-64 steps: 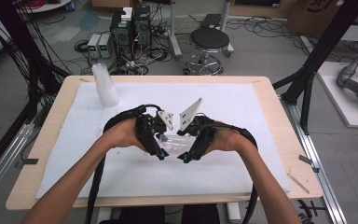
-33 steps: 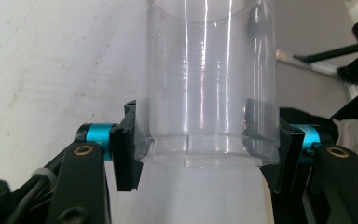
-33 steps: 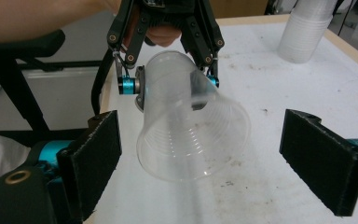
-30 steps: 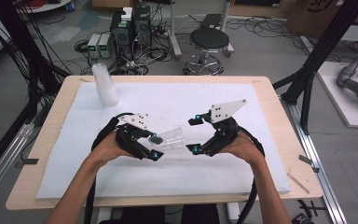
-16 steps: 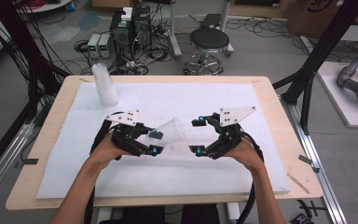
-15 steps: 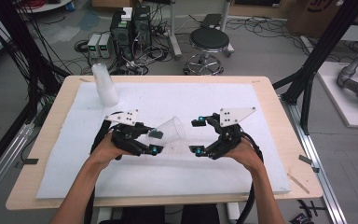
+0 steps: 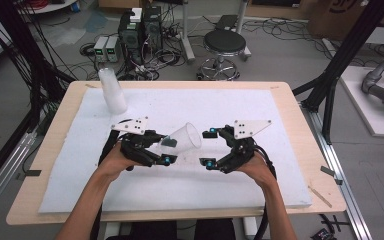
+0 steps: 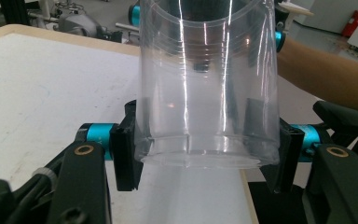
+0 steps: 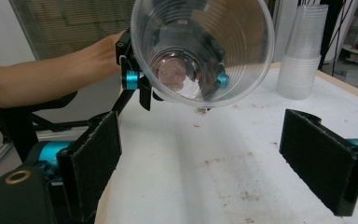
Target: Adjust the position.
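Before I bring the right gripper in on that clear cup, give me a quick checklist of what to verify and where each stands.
1. Left gripper clamped on the clear cup near its base: ok.
2. Cup lifted off the white mat, lying sideways: ok.
3. Cup mouth turned toward the right gripper: ok.
4. Right gripper open wide enough for the rim: ok, by eye.
5. Right gripper apart from the cup: ok.
6. Cup stack standing well off to the side: ok.
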Tool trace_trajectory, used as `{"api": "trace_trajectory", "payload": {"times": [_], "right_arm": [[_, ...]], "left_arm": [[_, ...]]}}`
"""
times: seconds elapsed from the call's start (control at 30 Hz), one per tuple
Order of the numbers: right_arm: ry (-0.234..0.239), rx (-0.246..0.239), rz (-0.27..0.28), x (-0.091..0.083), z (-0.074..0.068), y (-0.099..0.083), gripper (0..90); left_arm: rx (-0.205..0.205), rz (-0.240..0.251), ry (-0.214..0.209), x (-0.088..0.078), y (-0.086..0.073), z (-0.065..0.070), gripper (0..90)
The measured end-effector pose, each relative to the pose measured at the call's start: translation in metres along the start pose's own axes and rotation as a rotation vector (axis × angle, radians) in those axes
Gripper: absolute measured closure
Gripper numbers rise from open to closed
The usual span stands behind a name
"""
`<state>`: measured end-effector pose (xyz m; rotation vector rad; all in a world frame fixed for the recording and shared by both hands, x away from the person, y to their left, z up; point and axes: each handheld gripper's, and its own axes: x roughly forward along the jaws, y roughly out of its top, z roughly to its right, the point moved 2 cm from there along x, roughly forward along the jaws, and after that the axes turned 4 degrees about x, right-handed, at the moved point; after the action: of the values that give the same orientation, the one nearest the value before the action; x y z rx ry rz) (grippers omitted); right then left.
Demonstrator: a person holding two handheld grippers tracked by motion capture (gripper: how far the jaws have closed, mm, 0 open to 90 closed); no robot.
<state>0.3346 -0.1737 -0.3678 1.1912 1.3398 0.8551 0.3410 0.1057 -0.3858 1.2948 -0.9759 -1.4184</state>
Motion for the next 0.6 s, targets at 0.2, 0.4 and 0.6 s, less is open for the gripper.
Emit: {"api": "trace_trajectory", "payload": {"times": [0.2, 0.4, 0.6], "right_arm": [[0.013, 0.009, 0.005, 0.008, 0.001, -0.003, 12.9], [0.029, 0.019, 0.011, 0.015, 0.001, -0.005, 12.9], [0.045, 0.023, 0.018, 0.021, 0.001, -0.005, 12.9]], "left_arm": [[0.012, -0.01, -0.007, 0.008, 0.0, 0.001, 41.4], [0.026, -0.006, -0.009, 0.012, 0.001, 0.003, 41.4], [0.026, 0.01, -0.01, 0.015, -0.001, 0.005, 41.4]]}}
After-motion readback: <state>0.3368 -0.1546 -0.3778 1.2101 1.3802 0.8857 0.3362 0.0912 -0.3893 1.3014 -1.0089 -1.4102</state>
